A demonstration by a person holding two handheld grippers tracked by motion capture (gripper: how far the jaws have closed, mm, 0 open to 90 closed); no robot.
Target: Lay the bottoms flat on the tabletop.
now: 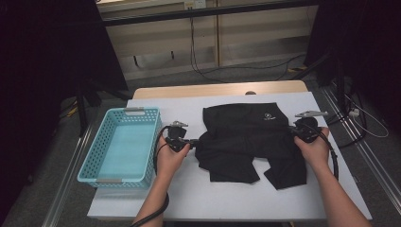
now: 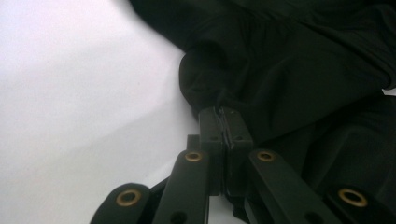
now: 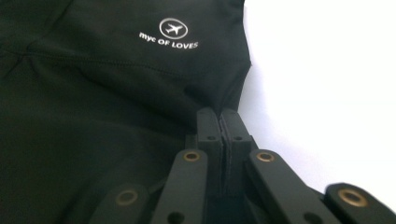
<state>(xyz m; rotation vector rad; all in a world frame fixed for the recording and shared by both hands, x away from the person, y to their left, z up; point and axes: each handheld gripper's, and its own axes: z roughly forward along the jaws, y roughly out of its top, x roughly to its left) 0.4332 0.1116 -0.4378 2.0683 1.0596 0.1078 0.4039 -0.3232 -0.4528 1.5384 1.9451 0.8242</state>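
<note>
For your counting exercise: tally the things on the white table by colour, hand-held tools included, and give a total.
Black: 3, the shorts, the left tool, the right tool
Turquoise: 1, the basket
Total: 4

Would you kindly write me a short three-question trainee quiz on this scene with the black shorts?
1. True or false: both grippers are shut on the black shorts.
2. Which edge of the shorts does the left gripper pinch in the high view: A) the left edge, B) the right edge, C) the far edge?
3. What stands on the table to the left of the shorts?

Key
1. True; the right gripper pinches the opposite edge.
2. A.
3. A light blue basket.
</note>
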